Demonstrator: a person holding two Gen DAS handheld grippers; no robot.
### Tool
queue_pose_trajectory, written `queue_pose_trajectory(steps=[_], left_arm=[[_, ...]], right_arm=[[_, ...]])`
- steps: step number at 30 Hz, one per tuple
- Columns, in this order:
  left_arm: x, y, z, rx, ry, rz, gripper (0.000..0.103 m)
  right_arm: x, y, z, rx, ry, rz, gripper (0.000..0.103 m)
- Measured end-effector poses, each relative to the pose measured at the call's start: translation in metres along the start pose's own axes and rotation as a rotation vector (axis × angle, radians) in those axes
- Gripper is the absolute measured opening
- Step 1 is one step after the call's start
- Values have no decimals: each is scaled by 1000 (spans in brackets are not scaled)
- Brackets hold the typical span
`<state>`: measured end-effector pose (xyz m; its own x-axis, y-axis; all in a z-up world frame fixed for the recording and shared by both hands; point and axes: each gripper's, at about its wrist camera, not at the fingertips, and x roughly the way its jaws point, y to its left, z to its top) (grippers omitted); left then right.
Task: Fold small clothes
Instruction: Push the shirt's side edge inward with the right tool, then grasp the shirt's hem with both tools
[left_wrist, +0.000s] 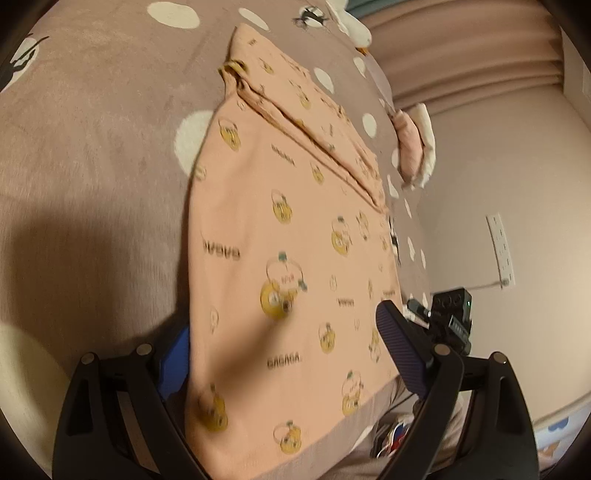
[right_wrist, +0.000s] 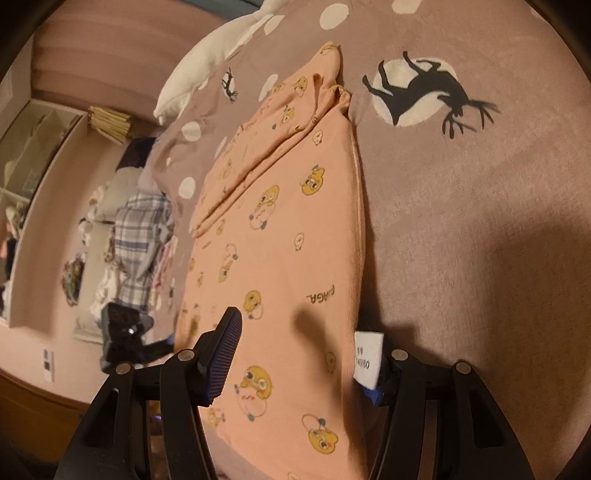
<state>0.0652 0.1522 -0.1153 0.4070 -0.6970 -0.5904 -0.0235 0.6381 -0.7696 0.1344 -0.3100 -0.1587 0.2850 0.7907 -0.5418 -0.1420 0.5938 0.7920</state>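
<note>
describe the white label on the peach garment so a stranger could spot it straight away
On the mauve fleece blanket with white dots and a black deer lies a peach cotton garment printed with yellow cartoon faces. At its near right edge, a small white rectangular fabric label sticks out. It is the only plain white tag with tiny printed text.

One peach garment (left_wrist: 288, 236) (folded), two hand-held grippers (left_wrist: 284, 354), one bedspread (left_wrist: 92, 147)

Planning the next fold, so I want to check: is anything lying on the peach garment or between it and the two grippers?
Nothing visible. The peach garment lies flat on the blanket, its near hem already between the fingers of the left gripper and the right gripper.
</note>
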Motion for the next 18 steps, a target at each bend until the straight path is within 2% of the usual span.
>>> queue_pose_trajectory(steps=[3,8,13,18], left_arm=[[-3,1,-11,1,19,-18,91],[-6,0,-34,-13,46,-46,91],[-10,-1,-49,-27,37,-30,91],[-4,-1,-45,-51,39,9,87]], right_arm=[[-3,-2,-7,8,18,33,58],[-7,2,-24,-18,60,38,58],[-12,2,-38,-10,77,49,58],[-11,0,-43,9,73,44,58]])
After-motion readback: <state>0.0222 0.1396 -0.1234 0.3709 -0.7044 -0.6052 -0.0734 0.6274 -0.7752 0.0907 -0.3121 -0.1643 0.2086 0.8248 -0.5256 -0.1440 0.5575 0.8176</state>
